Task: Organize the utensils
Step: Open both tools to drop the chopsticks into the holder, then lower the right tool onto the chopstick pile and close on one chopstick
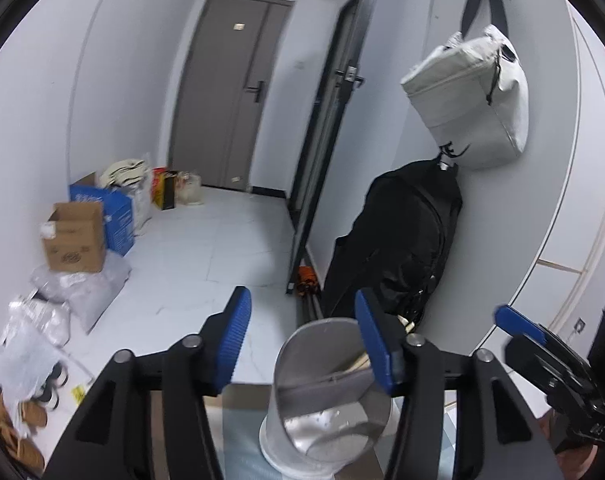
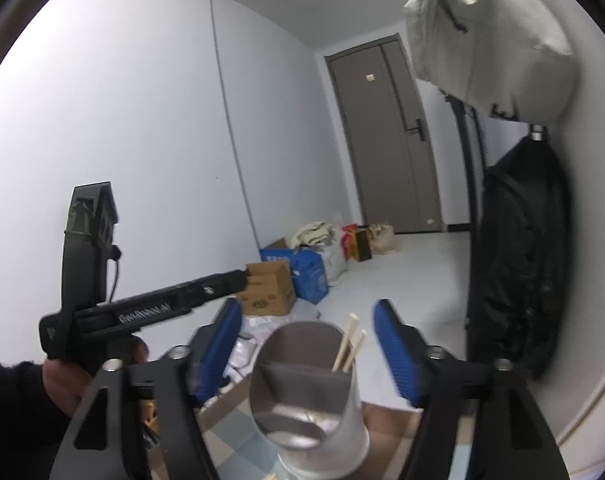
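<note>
No lettering can be read anywhere. The brown cardboard box (image 1: 75, 238) carries a round printed emblem low on its front, too blurred to make out. The blue box (image 1: 116, 216) just behind it has pale print along its top edge, and that too is illegible.

One metal utensil holder (image 2: 308, 396) stood on the counter, split by one divider into two compartments. Two pale chopsticks (image 2: 348, 346) leaned in its far right compartment. Two tongs were in view, the left tongs (image 1: 302, 340) and the right tongs (image 2: 310, 348), each with two blue pads. Far off on the floor sat one brown cardboard box (image 1: 75, 237) and one blue box (image 1: 118, 216). On the right wall hung one grey bag (image 1: 468, 96) and one black jacket (image 1: 402, 240). There was one grey door (image 1: 226, 92).
</note>
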`<action>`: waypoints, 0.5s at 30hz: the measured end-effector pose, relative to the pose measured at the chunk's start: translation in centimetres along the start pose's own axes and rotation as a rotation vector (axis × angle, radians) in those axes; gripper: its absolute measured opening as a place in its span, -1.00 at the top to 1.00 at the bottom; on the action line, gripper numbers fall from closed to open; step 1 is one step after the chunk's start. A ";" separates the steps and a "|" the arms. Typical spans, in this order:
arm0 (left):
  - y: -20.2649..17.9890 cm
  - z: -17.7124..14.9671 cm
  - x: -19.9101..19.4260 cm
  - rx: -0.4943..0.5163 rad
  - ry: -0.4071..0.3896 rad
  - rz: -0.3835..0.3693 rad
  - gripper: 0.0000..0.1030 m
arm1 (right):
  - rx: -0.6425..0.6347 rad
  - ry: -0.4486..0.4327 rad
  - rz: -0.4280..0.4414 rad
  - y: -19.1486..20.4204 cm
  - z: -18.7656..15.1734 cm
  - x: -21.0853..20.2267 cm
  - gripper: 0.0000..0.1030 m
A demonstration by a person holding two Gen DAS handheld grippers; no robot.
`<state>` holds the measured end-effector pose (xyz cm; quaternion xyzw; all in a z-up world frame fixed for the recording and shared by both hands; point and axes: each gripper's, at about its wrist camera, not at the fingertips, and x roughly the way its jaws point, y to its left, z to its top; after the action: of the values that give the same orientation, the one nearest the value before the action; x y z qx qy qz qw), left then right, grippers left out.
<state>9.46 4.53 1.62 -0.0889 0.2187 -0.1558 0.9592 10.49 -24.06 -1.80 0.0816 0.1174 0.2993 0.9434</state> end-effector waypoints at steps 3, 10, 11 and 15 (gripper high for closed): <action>-0.7 -0.8 -1.3 -0.014 0.006 0.043 -0.22 | 0.012 0.008 -0.017 0.1 -0.8 -1.5 -0.63; -2.5 -2.7 -3.0 -0.007 0.033 0.113 -0.51 | 0.010 0.016 -0.035 0.3 -1.6 -4.1 -0.77; -2.6 -3.0 -3.1 -0.007 0.043 0.127 -0.54 | 0.009 0.016 -0.036 0.4 -1.8 -4.5 -0.82; -3.0 -4.1 -3.7 -0.011 0.051 0.173 -0.55 | 0.000 0.020 -0.039 0.9 -2.4 -5.7 -0.88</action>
<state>3.67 2.56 0.20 -0.0712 0.2506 -0.0732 0.9627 4.81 -26.41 -2.95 0.0763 0.1284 0.2815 0.9479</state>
